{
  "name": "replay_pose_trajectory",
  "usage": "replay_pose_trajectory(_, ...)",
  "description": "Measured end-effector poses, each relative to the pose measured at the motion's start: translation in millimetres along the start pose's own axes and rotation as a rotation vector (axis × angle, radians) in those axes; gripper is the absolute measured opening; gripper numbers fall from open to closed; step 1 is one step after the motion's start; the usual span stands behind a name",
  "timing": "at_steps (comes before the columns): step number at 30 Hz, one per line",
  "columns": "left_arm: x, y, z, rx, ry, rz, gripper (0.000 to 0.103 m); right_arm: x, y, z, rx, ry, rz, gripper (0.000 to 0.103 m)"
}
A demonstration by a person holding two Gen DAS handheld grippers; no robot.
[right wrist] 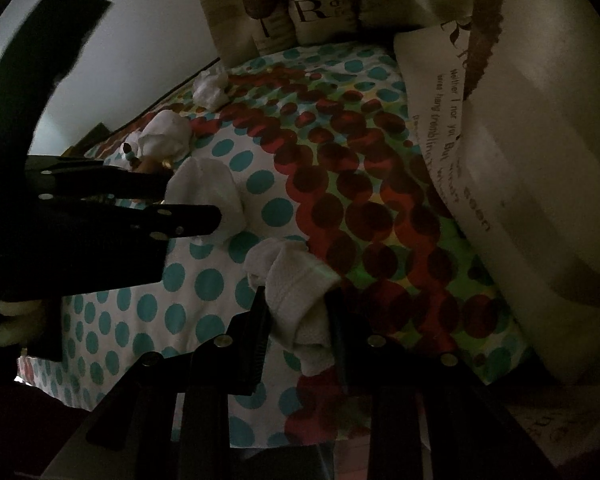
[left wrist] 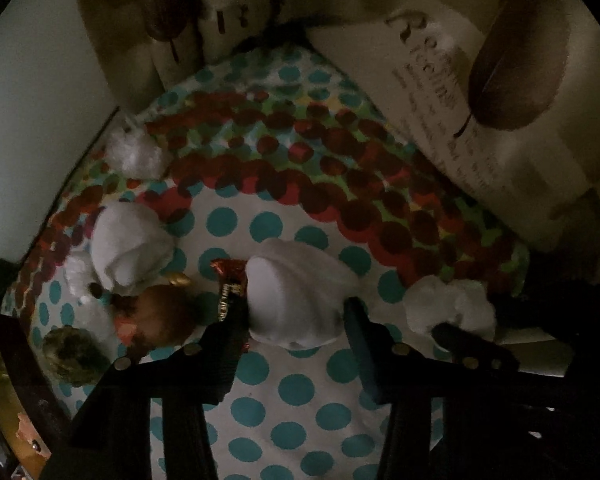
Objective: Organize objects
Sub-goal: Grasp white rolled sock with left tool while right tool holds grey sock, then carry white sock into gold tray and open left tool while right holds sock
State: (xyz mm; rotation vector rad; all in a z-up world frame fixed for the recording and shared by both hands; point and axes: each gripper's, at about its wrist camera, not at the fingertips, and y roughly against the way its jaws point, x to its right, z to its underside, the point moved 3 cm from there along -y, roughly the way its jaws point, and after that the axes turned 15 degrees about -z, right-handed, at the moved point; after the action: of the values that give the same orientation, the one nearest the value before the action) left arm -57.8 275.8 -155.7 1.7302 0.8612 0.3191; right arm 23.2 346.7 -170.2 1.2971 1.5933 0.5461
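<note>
Nearest in the left wrist view, the left claw (left wrist: 296,324) is seen with its jaws spread wide around a rolled white sock bundle (left wrist: 296,300) that lies on the polka-dot bedspread (left wrist: 284,396); whether the pads touch it cannot be told. Touching the left finger is a red foil-wrapped candy (left wrist: 230,280).

In the right wrist view, the right claw (right wrist: 300,316) is seen with a folded white terry sock (right wrist: 296,292) between its fingers, near the bedspread's near edge; the jaws are partly closed against the cloth.

Five white bundles are counted across the bed: the two at the claws, a rounded one (left wrist: 132,248) towards the left edge, a crumpled one (left wrist: 138,152) at the far left corner, and a loose one (left wrist: 450,304) by the right side. Beside the rounded one a small brown-haired doll (left wrist: 152,312) is seen.

Farthest, two cream cushions with printed lettering and brown feather motifs are propped, one (left wrist: 500,92) on the right, one (left wrist: 220,12) at the far edge.
</note>
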Motion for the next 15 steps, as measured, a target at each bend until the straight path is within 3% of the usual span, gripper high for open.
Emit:
replay_pose_trajectory(10,-42.3,53.6,15.9,0.090,0.119,-0.018,0.049,-17.2,-0.2,-5.8,-0.001,0.041,-0.009,0.027)
replay_pose_trajectory(15,-71.8,71.6,36.8,0.097,0.213,-0.052,0.049,-34.9,-0.9,-9.4,0.001,0.082,-0.023,0.027)
